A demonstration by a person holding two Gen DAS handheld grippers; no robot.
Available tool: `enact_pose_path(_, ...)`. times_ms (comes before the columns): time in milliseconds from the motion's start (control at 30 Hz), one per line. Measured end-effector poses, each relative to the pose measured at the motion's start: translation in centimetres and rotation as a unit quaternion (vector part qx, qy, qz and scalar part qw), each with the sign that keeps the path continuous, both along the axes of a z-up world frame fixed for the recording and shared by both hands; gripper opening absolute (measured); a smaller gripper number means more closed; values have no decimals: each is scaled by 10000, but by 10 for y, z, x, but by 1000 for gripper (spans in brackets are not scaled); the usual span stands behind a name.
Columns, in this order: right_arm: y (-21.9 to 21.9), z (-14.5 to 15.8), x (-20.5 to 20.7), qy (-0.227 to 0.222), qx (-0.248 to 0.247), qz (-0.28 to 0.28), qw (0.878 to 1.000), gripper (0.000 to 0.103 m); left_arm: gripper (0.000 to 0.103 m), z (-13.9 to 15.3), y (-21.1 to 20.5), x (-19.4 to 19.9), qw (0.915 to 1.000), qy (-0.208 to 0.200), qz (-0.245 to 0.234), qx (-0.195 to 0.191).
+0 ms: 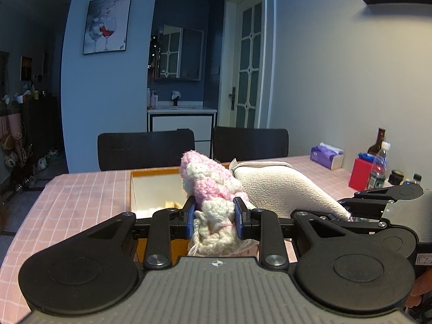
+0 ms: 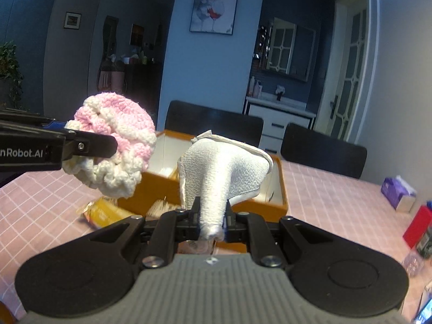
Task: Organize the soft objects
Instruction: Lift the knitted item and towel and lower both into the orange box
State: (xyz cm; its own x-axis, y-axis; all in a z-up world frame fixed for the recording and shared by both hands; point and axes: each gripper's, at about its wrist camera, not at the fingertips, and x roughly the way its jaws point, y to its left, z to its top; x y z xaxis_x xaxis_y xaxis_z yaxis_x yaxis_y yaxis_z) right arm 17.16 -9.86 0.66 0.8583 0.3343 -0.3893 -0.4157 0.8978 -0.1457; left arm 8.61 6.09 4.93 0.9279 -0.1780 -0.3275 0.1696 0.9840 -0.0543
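Note:
My left gripper is shut on a pink and white crocheted piece and holds it above the near edge of an open orange box. The crocheted piece also shows in the right wrist view, left of the box. My right gripper is shut on a bunched white towel and holds it over the box's near side. The towel shows at the right in the left wrist view. Something pale lies inside the box.
The table has a pink checked cloth. Two dark chairs stand behind it. A purple tissue box, a red box, bottles and jars stand at the right. A yellow packet lies beside the box.

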Motion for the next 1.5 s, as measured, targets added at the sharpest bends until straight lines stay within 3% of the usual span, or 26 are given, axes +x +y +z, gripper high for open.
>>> enact_pose_path(200, 6, 15, 20, -168, -53, 70, 9998, 11, 32, 12, 9, 28, 9999, 101, -46, -111)
enact_pose_path(400, 14, 33, 61, -27, 55, 136, 9999, 11, 32, 19, 13, 66, 9987, 468, -206, -85)
enact_pose_path(600, 20, 43, 116, 410, 229, 95, 9989, 11, 32, 26, 12, 109, 9950, 946, -271, 168)
enact_pose_path(767, 34, 40, 159, 1064, 33, 207, 9941, 12, 32, 26, 20, 148, 9888, 1477, -151, 151)
enact_pose_path(933, 43, 33, 188, 1617, -227, 213, 9863, 12, 32, 15, 27, 183, 9774, 2103, -98, 202)
enact_pose_path(1167, 51, 14, 230, 2539, -360, 384, 9658, 12, 32, -16, 32, 221, 9524, 3028, -27, 357)
enact_pose_path(1333, 54, 0, 249, 2873, -575, 407, 9552, 12, 32, -32, 34, 234, 9402, 3368, -6, 518)
enact_pose_path(1500, 59, -7, 261, 3018, -662, 457, 9500, 12, 32, -41, 31, 250, 9338, 3518, 48, 652)
